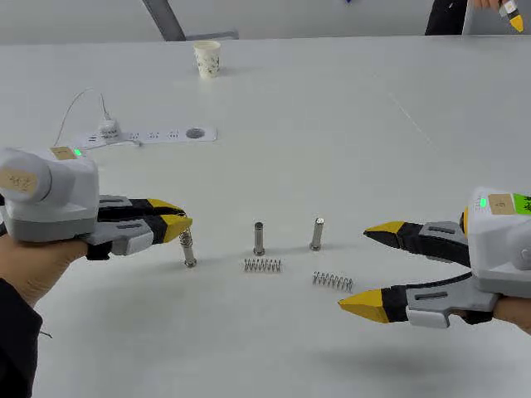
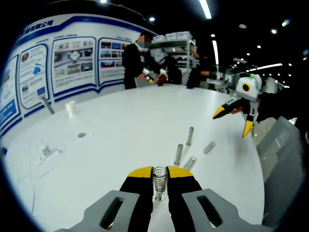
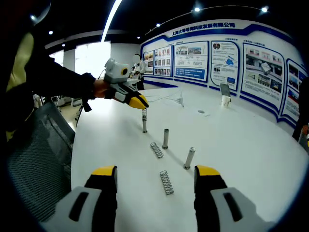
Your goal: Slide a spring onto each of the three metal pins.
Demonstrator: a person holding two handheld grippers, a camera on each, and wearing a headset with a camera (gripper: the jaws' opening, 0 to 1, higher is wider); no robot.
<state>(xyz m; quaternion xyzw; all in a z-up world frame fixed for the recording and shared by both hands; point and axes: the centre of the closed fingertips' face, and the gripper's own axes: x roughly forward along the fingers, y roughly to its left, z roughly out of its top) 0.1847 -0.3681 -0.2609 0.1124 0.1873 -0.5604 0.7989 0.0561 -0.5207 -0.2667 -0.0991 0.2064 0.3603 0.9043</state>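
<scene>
Head view: middle pin [image 1: 259, 238] is standing upright on the white table [image 1: 348, 133]. Left pin [image 1: 189, 253] is leaning slightly, well left of the middle pin, and right pin [image 1: 317, 234] is standing to its right. Left gripper [image 1: 184, 224] is reaching in from left of the middle pin, jaws clenched on the gripped spring [image 1: 186, 239], which is sitting over the top part of the left pin. Loose spring A [image 1: 262, 265] is lying flat just in front of the middle pin, loose spring B [image 1: 333, 281] is lying front-right of it. Right gripper [image 1: 353, 269] is hovering well right of the middle pin, jaws spread wide, gripping nothing. Left gripper view: left gripper [image 2: 160, 170] is pinching the gripped spring [image 2: 159, 181] between its yellow tips, with the middle pin [image 2: 178, 154] just beyond and loose spring A [image 2: 189, 163] beside it. Right gripper view: right gripper [image 3: 155, 171] is hanging released, loose spring B [image 3: 165, 182] is lying between its jaws on the near side of the middle pin [image 3: 165, 138]; beyond that pin the left gripper [image 3: 140, 104] is pressing down on the left pin [image 3: 144, 126]
</scene>
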